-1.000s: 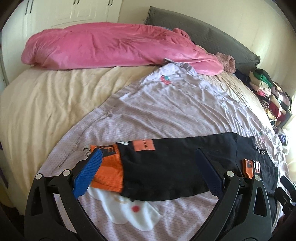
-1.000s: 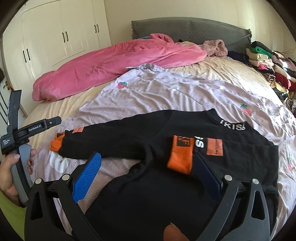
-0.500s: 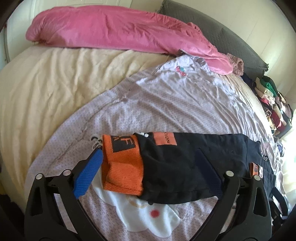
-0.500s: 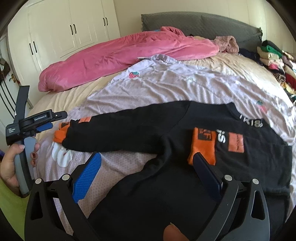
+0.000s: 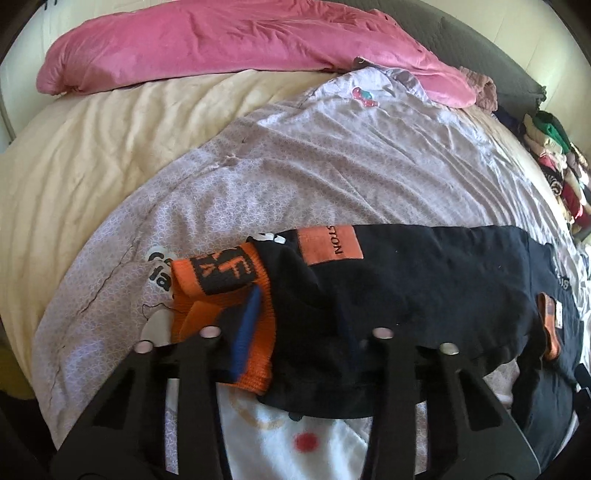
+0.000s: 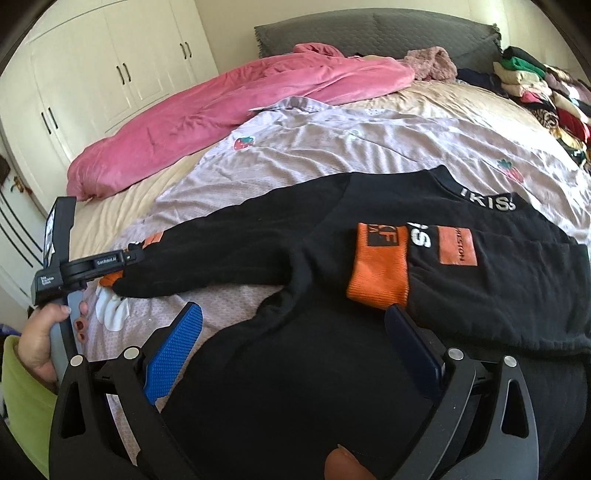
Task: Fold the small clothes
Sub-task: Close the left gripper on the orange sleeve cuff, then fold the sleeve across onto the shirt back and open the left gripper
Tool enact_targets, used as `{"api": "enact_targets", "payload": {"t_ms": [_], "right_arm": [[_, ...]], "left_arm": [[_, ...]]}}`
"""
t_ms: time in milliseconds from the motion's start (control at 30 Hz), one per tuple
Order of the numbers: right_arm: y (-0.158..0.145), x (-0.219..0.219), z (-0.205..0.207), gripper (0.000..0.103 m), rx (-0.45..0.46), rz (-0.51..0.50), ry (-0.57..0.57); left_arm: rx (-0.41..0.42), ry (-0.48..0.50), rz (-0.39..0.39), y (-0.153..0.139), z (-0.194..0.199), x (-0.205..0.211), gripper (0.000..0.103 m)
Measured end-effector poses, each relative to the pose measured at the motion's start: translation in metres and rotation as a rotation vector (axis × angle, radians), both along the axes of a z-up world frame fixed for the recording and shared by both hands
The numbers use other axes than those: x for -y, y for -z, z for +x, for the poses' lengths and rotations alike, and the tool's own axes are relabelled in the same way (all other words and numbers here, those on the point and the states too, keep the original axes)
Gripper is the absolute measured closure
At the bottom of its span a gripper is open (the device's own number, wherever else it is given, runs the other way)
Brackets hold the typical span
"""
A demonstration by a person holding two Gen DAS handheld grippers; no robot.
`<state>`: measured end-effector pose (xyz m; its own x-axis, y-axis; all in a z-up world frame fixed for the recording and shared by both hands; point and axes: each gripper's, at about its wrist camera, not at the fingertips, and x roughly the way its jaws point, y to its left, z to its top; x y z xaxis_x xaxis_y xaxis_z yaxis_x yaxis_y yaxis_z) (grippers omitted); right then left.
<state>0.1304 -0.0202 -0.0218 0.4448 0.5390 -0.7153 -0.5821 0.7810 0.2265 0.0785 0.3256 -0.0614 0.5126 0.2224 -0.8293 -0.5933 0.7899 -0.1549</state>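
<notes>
A small black sweatshirt point(image 6: 332, 362) with orange cuffs lies flat on a lilac sheet point(image 6: 332, 147). One sleeve is folded across the chest, its orange cuff point(image 6: 380, 273) beside the orange patch. The other sleeve point(image 5: 406, 288) stretches out to the left. My left gripper point(image 5: 295, 328) has its jaws closing on that sleeve at its orange cuff point(image 5: 221, 280); it also shows in the right wrist view point(image 6: 122, 266). My right gripper point(image 6: 295, 343) is open above the shirt's body, holding nothing.
A pink duvet point(image 5: 221, 40) lies across the far side of the bed. A grey headboard point(image 6: 376, 33) and a pile of folded clothes point(image 6: 543, 88) are at the far right. White wardrobes point(image 6: 110, 74) stand at the left. A white cartoon print point(image 5: 295, 435) marks the sheet.
My left gripper has moved down onto the outstretched sleeve and its jaws have narrowed around the orange cuff. My right gripper has shifted a little but stays open.
</notes>
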Motion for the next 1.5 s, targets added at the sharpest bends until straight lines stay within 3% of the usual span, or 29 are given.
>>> {"api": "enact_targets", "payload": {"t_ms": [67,200,467,600,1000,1200,1367,1500], "right_arm": [[0.000,0.007,0.002,0.005,-0.005,0.011,0.012],[0.000,0.017,0.005,0.005,-0.017,0.029,0.037],[0.001,0.041,0.011,0.005,-0.031,0.050,0.095],[0.004,0.055,0.014,0.005,-0.039,0.039,0.136],[-0.008,0.129,0.028,0.005,-0.048,0.112,0.274],[-0.008,0.157,0.035,0.005,-0.049,0.100,0.365],[-0.003,0.156,0.036,0.005,-0.058,0.093,0.356],[0.003,0.134,0.033,0.004,-0.068,0.089,0.296]], "left_arm": [[0.021,0.019,0.006,-0.004,0.001,0.003,0.102],[0.059,0.063,0.023,-0.015,0.003,0.014,0.102],[0.232,0.156,-0.018,-0.051,0.003,0.046,0.102],[0.287,0.243,-0.080,-0.060,0.013,0.071,0.102],[0.242,0.550,-0.140,-0.065,0.074,0.183,0.102],[0.186,0.668,-0.099,-0.066,0.103,0.229,0.101],[0.232,0.733,-0.121,-0.078,0.102,0.241,0.096],[0.250,0.706,-0.119,-0.083,0.096,0.230,0.088]]}}
